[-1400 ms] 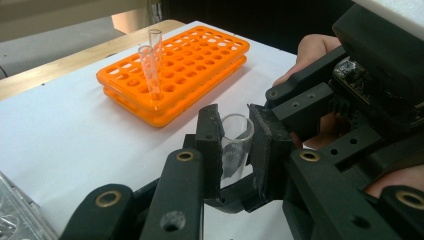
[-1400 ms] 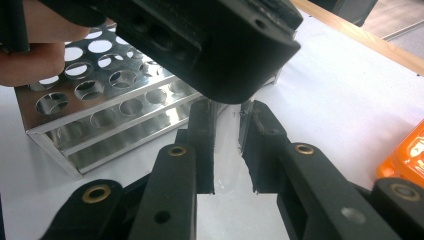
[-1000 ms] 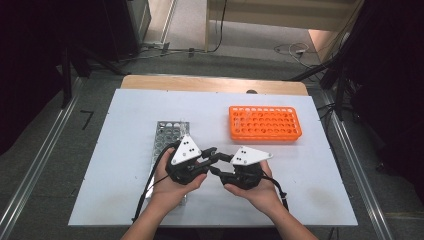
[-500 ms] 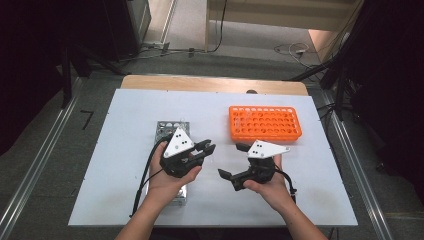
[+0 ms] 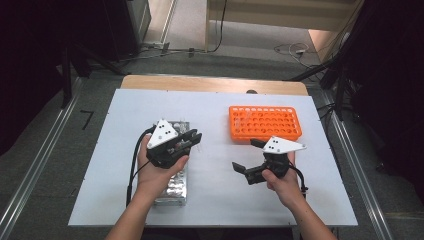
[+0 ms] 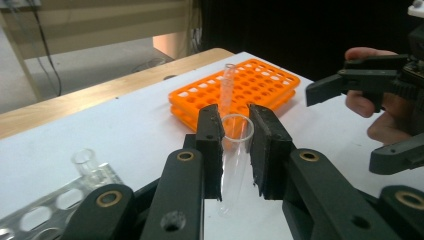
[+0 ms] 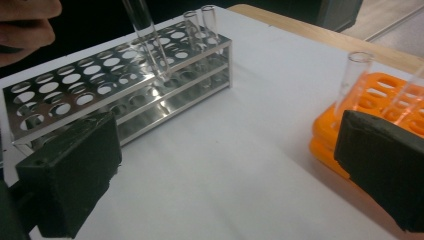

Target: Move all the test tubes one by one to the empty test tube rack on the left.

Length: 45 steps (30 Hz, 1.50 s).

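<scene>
My left gripper [image 5: 192, 139] is shut on a clear glass test tube [image 6: 235, 150], held above the white table beside the metal rack [image 5: 172, 186]. The same tube [image 7: 142, 30] slants over that rack [image 7: 75, 85] in the right gripper view. My right gripper [image 5: 248, 156] hovers over the table just in front of the orange rack [image 5: 265, 122]. Its jaws have just been opening and stand wide open with nothing between them [image 7: 225, 170]. It faces the left gripper across a gap [image 6: 350, 122].
The orange rack [image 6: 260, 80] carries a tube or two [image 6: 227, 90] near its left end. Two tubes [image 7: 210, 22] stand at the metal rack's far end. The white table [image 5: 220, 105] has a wooden strip at the back and floor rails on both sides.
The two grippers were tip to tip at mid-table and have drawn apart. The left went up and left with the tube; the right went right and its jaws opened wide.
</scene>
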Each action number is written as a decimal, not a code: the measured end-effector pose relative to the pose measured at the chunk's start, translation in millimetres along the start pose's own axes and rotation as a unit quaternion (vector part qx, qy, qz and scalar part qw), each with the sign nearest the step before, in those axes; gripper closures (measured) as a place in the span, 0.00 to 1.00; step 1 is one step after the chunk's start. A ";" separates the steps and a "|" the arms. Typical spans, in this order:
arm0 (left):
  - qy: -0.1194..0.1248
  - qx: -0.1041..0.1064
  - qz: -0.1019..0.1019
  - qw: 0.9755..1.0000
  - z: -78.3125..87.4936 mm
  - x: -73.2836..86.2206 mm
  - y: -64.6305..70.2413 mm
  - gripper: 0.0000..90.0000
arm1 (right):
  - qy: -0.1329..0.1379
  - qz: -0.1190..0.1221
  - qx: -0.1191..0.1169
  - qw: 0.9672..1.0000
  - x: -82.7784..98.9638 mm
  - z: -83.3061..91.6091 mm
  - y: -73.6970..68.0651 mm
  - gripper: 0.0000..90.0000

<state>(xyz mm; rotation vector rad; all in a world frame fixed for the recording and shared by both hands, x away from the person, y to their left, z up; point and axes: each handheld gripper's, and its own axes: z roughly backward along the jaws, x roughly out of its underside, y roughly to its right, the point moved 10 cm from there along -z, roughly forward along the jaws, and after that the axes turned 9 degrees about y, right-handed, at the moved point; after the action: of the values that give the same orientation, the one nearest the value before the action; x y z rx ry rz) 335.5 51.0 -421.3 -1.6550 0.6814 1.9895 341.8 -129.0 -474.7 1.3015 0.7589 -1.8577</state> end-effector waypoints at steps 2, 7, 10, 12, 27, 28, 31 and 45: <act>0.003 -0.006 -0.001 1.000 2.1 -1.6 -5.1 0.83 | 0.003 -0.001 0.004 1.000 0.1 2.4 4.9 0.00; 0.009 -0.022 0.000 1.000 6.0 -3.5 -17.7 0.83 | 0.004 -0.009 0.016 1.000 1.7 6.8 16.3 0.00; 0.012 -0.031 0.002 0.999 7.2 -3.3 -25.7 0.83 | 0.004 -0.012 0.020 1.000 2.9 8.5 21.2 0.00; 0.014 -0.038 0.002 0.999 7.2 -3.0 -30.6 0.83 | 0.003 -0.014 0.022 1.000 3.8 9.2 23.5 0.00; 0.003 -0.081 -0.011 0.997 -1.3 11.5 -55.0 0.83 | 0.003 -0.018 0.026 1.000 5.3 10.6 28.0 0.00; 0.001 -0.083 -0.012 0.996 -1.9 12.7 -55.7 0.83 | 0.003 -0.018 0.026 1.000 5.4 10.6 28.1 0.00; -0.004 -0.087 -0.017 0.996 -4.0 15.8 -56.6 0.83 | 0.003 -0.018 0.027 0.999 5.5 10.8 28.5 0.00; -0.044 -0.092 -0.032 0.994 -15.3 33.6 -56.4 0.83 | 0.002 -0.018 0.031 0.999 5.4 11.2 29.3 0.00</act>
<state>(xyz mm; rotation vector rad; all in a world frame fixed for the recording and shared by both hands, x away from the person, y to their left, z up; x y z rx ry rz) 377.0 85.9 -461.3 -1.6577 0.4191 2.1185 359.1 -155.6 -478.0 1.3392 0.7358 -1.9211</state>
